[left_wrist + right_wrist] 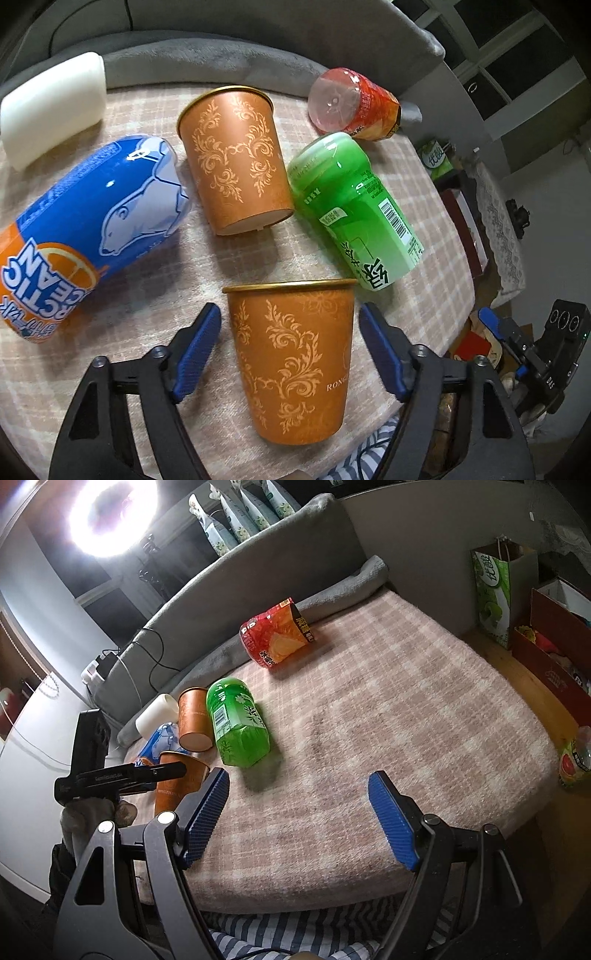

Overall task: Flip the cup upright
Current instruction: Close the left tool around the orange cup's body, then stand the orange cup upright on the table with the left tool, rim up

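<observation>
Between our spread left gripper point(290, 349) fingers stands the near cup point(291, 358), ungrasped; our right gripper point(297, 818) hangs released.

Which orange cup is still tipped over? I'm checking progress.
The far cup, lying between the blue bottle and green bottle, base showing. The near cup stands upright inside the left tool.

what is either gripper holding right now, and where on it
Nothing. The left gripper is open around the near orange cup, pads apart from its sides; the right gripper is open over bare blanket.
</observation>
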